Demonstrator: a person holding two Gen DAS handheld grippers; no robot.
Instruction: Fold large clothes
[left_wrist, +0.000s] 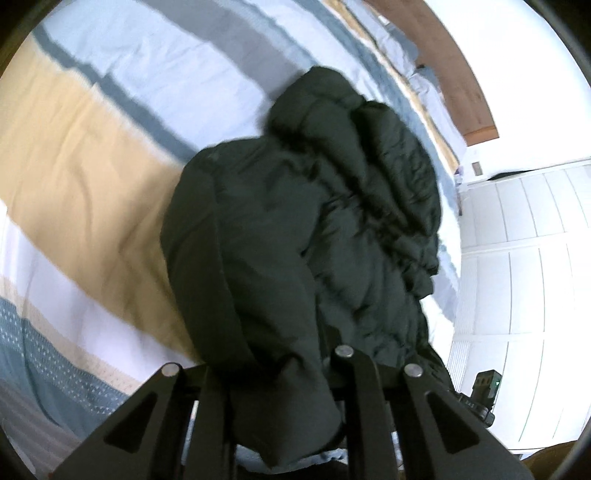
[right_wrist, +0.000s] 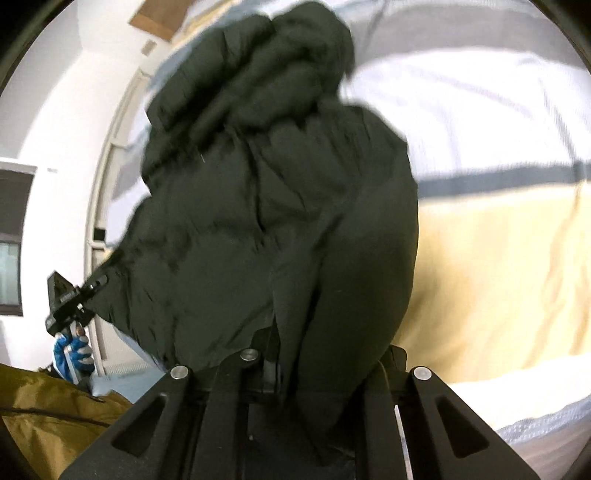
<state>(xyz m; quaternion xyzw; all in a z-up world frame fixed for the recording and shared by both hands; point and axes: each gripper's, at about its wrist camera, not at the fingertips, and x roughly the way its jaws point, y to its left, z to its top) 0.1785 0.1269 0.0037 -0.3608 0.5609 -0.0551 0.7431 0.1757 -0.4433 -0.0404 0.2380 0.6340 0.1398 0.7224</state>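
jacket (left_wrist: 295, 229): long axis runs from both grippers toward frame top, over the bed (left_wrist: 92, 177)
left gripper (left_wrist: 284, 373): clamped on hem
right gripper (right_wrist: 295, 369): likewise (equally near)

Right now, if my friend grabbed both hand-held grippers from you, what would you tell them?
Left hand-held gripper: shut on the dark puffy jacket, fabric bunched between its fingers.
Right hand-held gripper: also shut on the jacket.
Where things are: the jacket hangs from both grips above the striped bedspread. A mustard-coloured garment lies at the near edge.
Done: both grips taken and the jacket is raised.
Left: lay the jacket flat on the bedspread and fold it; no tidy fold shows yet.
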